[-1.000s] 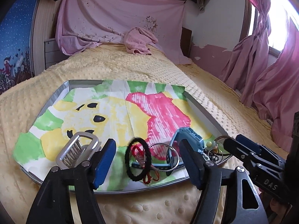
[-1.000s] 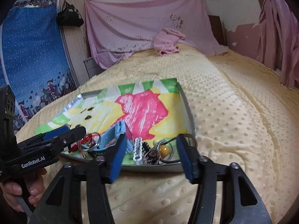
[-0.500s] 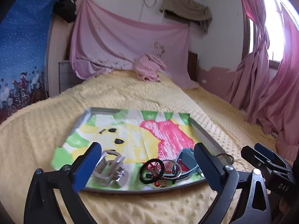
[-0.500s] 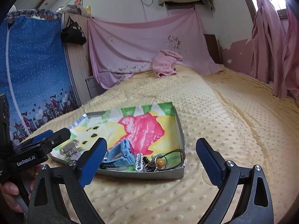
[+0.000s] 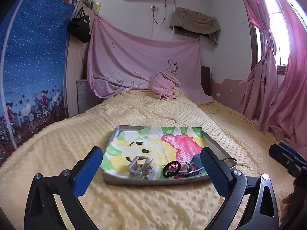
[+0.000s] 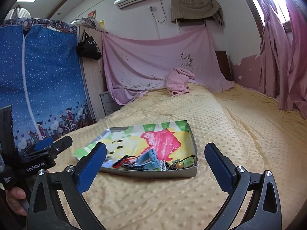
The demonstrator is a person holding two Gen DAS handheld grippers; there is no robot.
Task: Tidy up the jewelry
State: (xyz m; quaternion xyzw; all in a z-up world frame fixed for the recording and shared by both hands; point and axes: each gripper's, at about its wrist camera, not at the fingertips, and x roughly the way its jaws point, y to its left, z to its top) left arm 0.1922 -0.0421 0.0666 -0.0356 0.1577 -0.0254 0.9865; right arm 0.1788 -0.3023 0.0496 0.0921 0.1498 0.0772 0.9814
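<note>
A metal tray (image 5: 153,181) lined with a painted paper sits on the yellow bed; it also shows in the right wrist view (image 6: 159,174). Along its near edge lie a silver clasp (image 5: 139,166), a black hair tie (image 5: 171,169), metal rings (image 5: 185,167), a blue watch (image 6: 149,160) and a bead with wire rings (image 6: 179,165). My left gripper (image 5: 151,172) is open and empty, held back in front of the tray. My right gripper (image 6: 155,167) is open and empty, also short of the tray.
The yellow dotted blanket (image 5: 153,207) covers the bed. A pink cloth (image 5: 163,88) lies near the headboard. A blue wardrobe (image 6: 38,88) stands left, pink curtains (image 5: 278,95) right. The other gripper shows at each view's edge (image 5: 287,159) (image 6: 42,153).
Both grippers have pulled back and up from the tray and opened wider. The jewelry stays lying in the tray.
</note>
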